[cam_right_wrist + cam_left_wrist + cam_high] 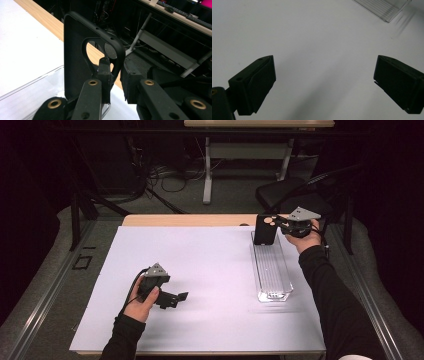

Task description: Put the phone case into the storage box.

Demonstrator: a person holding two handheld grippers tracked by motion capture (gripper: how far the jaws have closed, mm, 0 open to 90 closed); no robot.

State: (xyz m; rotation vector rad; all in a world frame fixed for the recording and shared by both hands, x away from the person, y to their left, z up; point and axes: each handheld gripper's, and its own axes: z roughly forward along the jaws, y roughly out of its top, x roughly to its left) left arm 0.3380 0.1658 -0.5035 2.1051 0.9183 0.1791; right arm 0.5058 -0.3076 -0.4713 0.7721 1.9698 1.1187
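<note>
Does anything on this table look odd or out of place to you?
One thing: a black phone case stands upright at the far end of the clear plastic tray instead of lying flat. The right gripper pinches its edge by the camera cutout. Nothing looks spilled or broken.

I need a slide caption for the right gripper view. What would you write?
Right gripper clamps the corner of a black phone case, held upright over the far end of a clear plastic tray.

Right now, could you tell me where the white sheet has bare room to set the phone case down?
The wide stretch between the left gripper and the long clear plastic tray is bare, as is the white sheet's far-left part. It is crowded at the tray's far end, where the right gripper holds the black phone case upright.
</note>
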